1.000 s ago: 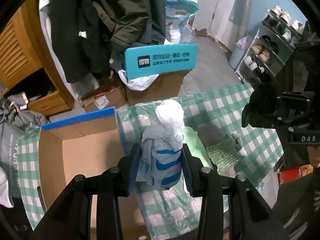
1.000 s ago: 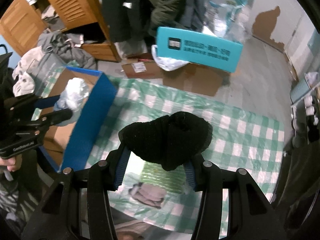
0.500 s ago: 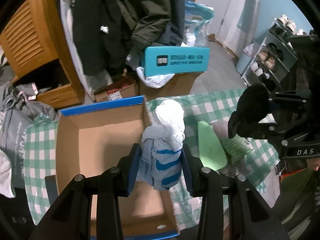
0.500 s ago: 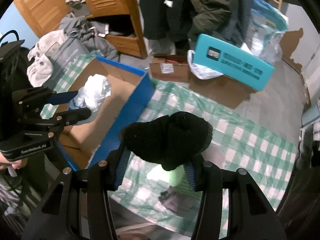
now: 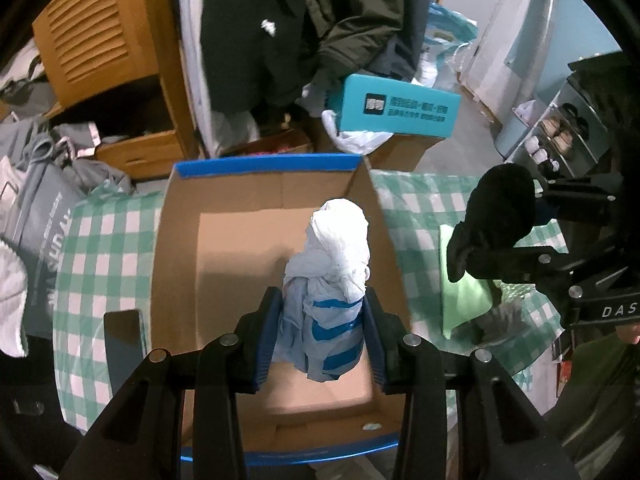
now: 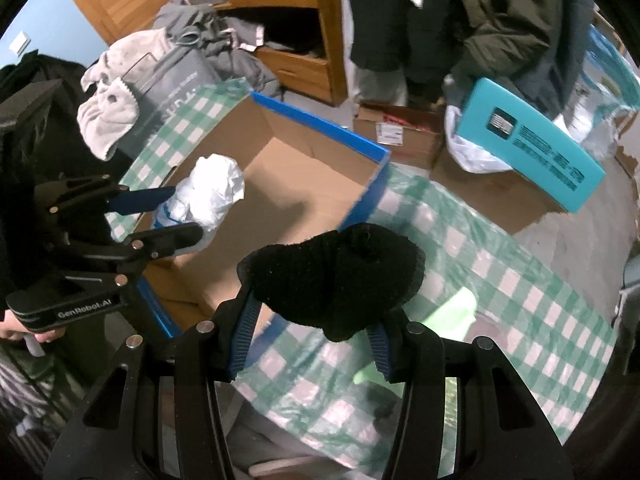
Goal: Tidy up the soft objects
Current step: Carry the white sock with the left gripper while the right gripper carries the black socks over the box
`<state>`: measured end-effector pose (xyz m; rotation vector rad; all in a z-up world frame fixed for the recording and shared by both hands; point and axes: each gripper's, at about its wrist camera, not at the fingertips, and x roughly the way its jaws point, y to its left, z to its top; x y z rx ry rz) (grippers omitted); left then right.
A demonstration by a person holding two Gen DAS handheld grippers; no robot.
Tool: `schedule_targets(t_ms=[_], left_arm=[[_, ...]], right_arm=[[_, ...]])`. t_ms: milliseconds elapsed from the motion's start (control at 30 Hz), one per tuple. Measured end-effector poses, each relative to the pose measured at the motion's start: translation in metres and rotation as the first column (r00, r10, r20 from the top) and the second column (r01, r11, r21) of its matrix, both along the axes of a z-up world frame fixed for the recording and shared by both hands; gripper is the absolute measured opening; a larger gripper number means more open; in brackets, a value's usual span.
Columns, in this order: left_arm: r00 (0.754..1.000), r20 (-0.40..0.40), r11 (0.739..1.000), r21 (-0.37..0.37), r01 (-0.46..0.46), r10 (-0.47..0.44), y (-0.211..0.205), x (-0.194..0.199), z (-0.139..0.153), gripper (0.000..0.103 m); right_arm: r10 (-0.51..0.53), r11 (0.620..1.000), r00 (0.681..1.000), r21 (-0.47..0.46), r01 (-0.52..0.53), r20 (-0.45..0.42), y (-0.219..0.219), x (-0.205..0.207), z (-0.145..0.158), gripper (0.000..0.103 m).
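Note:
My left gripper [image 5: 322, 320] is shut on a crumpled white and blue plastic bag [image 5: 332, 276] and holds it over the open cardboard box [image 5: 176, 280] with blue outer walls. The bag also shows in the right wrist view [image 6: 208, 196], above the box [image 6: 320, 168]. My right gripper [image 6: 312, 320] is shut on a black knitted hat [image 6: 336, 276], held above the green checked tablecloth [image 6: 500, 280] just right of the box. The hat also shows in the left wrist view [image 5: 496, 216]. A light green cloth [image 5: 464, 292] and a grey item [image 5: 500, 316] lie on the table.
Behind the table stand a wooden cabinet [image 5: 100, 52], hanging dark coats [image 5: 320, 20], floor cartons with a teal box [image 5: 396, 108], and a shoe rack [image 5: 568, 128]. A grey bag [image 6: 172, 80] with a white towel [image 6: 108, 116] sits at the table's left.
Both grippers have moved left. The left one with the bag went from over the tablecloth to over the box. The right one with the hat has come closer to the box.

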<state>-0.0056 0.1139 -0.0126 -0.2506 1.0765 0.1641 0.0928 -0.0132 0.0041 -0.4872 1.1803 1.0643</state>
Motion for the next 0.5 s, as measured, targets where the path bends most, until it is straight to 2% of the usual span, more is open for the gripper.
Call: schedule_targets(t_ms=[500], left_arm=[[0.997, -0.049, 0.998, -0.014, -0.06, 0.06, 0.032, -0.021, -0.023, 0.04]], right_arm=[[0.081, 0.994, 0.997, -0.066, -0.082, -0.019, 0.052, -0.021, -0.031, 0.049]])
